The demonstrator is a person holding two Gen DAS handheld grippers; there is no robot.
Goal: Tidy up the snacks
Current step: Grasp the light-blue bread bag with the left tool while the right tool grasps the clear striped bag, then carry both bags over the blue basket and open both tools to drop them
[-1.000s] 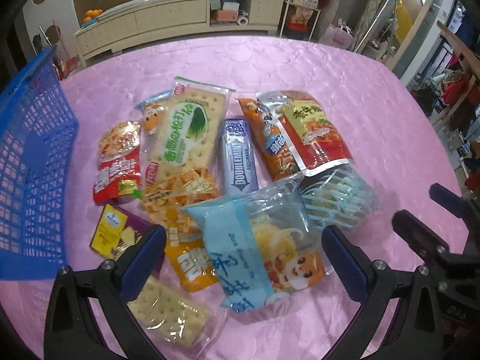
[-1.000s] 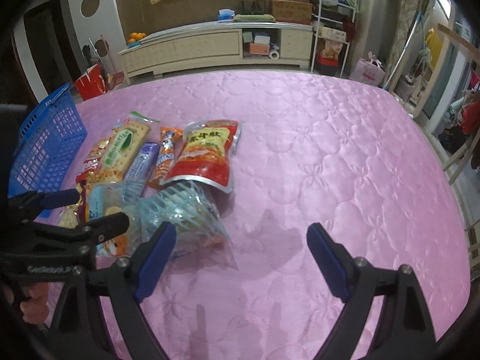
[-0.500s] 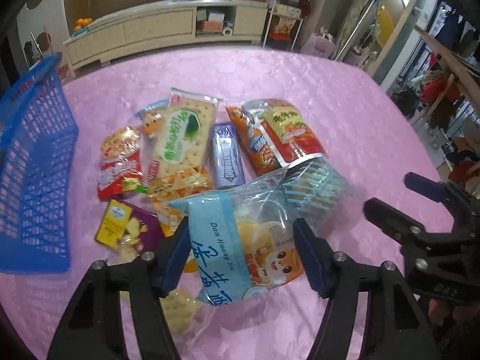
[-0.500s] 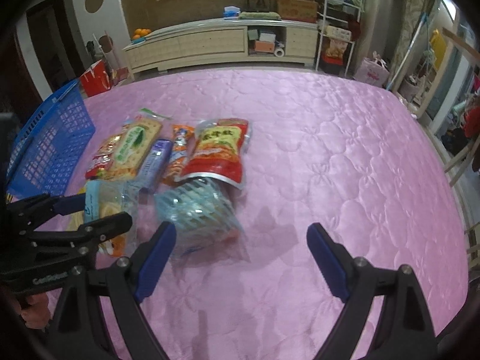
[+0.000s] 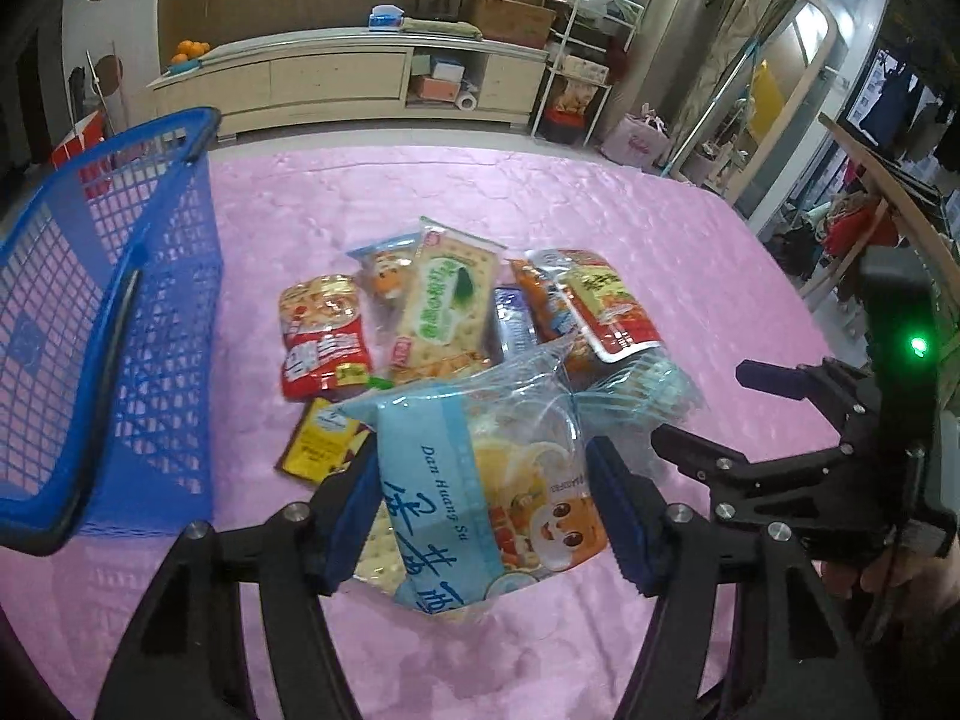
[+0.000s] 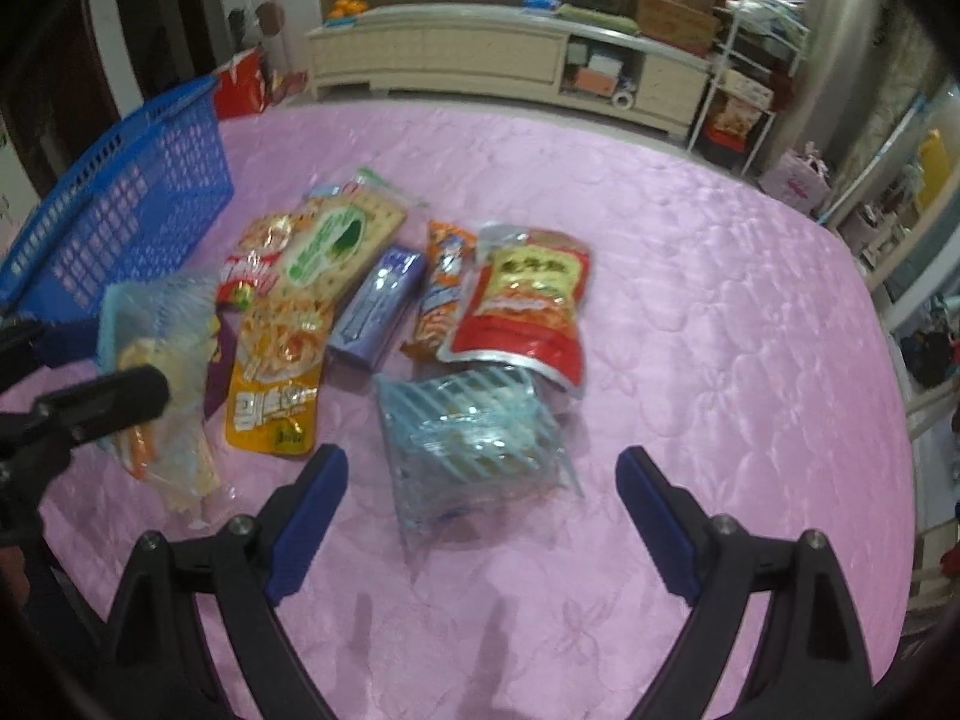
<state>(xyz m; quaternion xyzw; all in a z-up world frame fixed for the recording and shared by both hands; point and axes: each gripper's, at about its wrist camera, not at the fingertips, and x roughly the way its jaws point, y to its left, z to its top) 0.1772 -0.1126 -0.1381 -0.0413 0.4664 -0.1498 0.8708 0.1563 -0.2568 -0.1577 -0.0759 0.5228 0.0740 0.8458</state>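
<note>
My left gripper (image 5: 486, 510) is shut on a light-blue pastry bag (image 5: 480, 480) and holds it tilted above the pink table. In the right wrist view the same bag (image 6: 156, 372) hangs at the far left in the left gripper (image 6: 90, 360). My right gripper (image 6: 480, 474) is open, its jaws wide apart just in front of a clear blue-striped bag (image 6: 474, 420) that lies on the cloth. A blue mesh basket (image 5: 108, 312) stands to the left of the snack pile.
Still on the pink cloth (image 6: 690, 300) lie a cracker pack (image 5: 444, 300), a small red bag (image 5: 324, 336), a red pouch (image 6: 528, 300), a purple gum pack (image 6: 378, 306), an orange pouch (image 6: 279, 360) and a yellow packet (image 5: 318, 444). The right gripper (image 5: 729, 411) reaches in from the right.
The left gripper's jaws closed on the light-blue bag and raised it off the pile, toward the basket. The right gripper swung left, so the striped bag now lies between its fingers' line.
</note>
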